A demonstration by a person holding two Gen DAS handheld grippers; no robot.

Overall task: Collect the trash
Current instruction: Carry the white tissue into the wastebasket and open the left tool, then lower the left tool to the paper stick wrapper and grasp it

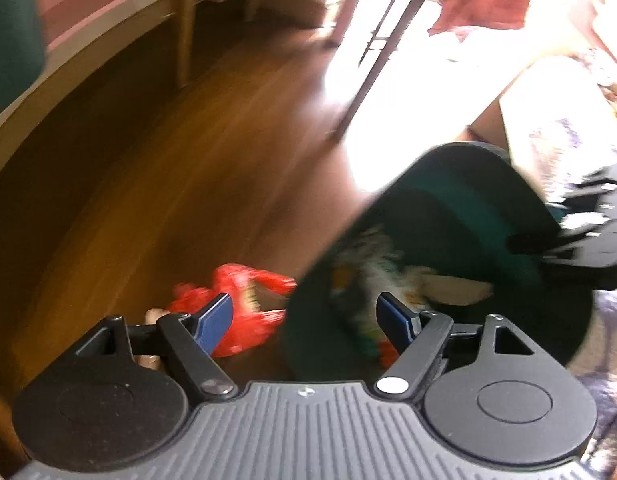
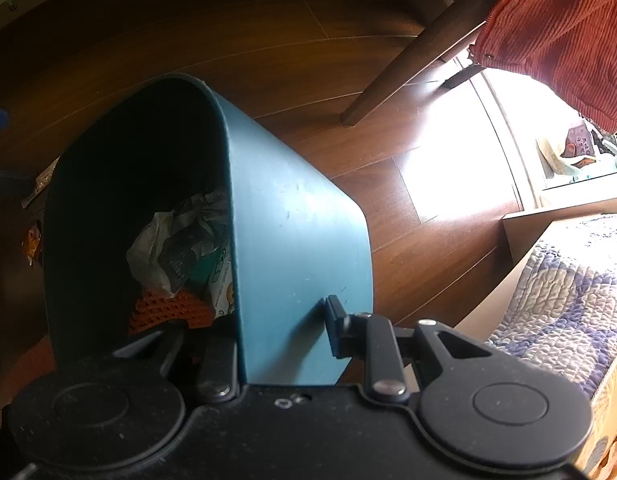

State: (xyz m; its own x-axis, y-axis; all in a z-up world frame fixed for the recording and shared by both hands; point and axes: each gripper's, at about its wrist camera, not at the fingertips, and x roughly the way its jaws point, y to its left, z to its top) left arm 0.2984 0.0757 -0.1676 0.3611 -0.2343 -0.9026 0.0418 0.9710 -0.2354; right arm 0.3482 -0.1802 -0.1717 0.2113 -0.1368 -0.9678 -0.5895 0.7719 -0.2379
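Note:
A teal trash bin (image 2: 292,240) is tilted, with crumpled wrappers and orange mesh inside (image 2: 180,248). My right gripper (image 2: 282,326) is shut on the bin's wall, one finger inside and one outside. In the left wrist view the bin (image 1: 460,216) appears on the right with trash inside, held by the right gripper (image 1: 580,236). My left gripper (image 1: 306,320) is open and empty, low over the floor. A red crumpled wrapper (image 1: 244,308) lies on the wood floor just beyond its left finger (image 1: 214,322), beside the bin's rim. The view is blurred.
Wooden chair and table legs (image 1: 368,76) stand ahead. An orange-red cloth (image 2: 560,36) hangs from a chair. A quilted bed (image 2: 560,300) is on the right. Small wrappers (image 2: 32,240) lie on the floor left of the bin. Bright sunlight falls on the floor.

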